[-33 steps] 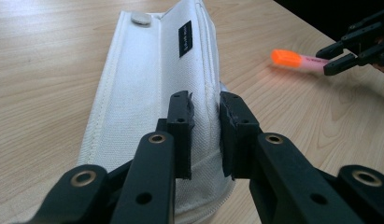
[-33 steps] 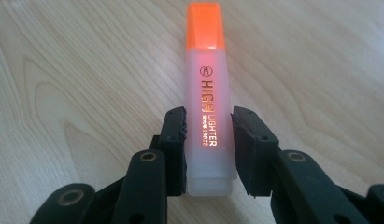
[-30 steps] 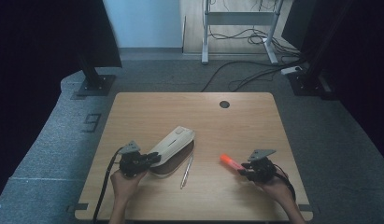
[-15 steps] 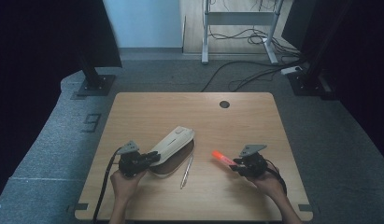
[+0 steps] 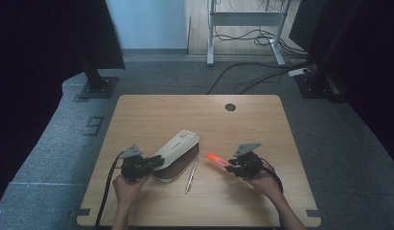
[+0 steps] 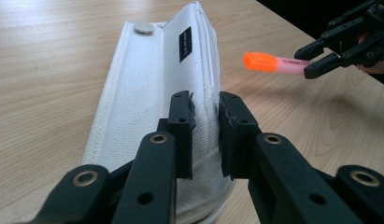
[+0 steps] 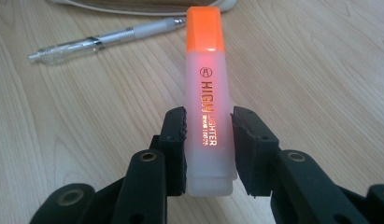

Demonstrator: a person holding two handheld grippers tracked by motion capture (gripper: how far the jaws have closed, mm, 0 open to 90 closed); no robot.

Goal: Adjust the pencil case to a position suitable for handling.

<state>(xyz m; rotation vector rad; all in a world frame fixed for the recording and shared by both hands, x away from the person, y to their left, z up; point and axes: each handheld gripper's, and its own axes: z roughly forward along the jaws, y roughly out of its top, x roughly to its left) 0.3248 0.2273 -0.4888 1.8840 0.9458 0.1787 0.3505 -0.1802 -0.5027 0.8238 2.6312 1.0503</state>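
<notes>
White canvas pencil case lies slanted on the light wooden surface, its long side gaping open, one fabric edge pinched in the left claw. Orange-capped translucent pink highlighter sits clamped in the right claw, cap pointing toward the case. Clear plastic pen lies flat just beside the case.

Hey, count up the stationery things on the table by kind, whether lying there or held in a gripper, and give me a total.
Pencil case, white fabric, pinched by the left gripper: 1
Highlighter, orange cap, held by the right gripper: 1
Pen, clear barrel, lying on the table: 1
Total: 3
</notes>
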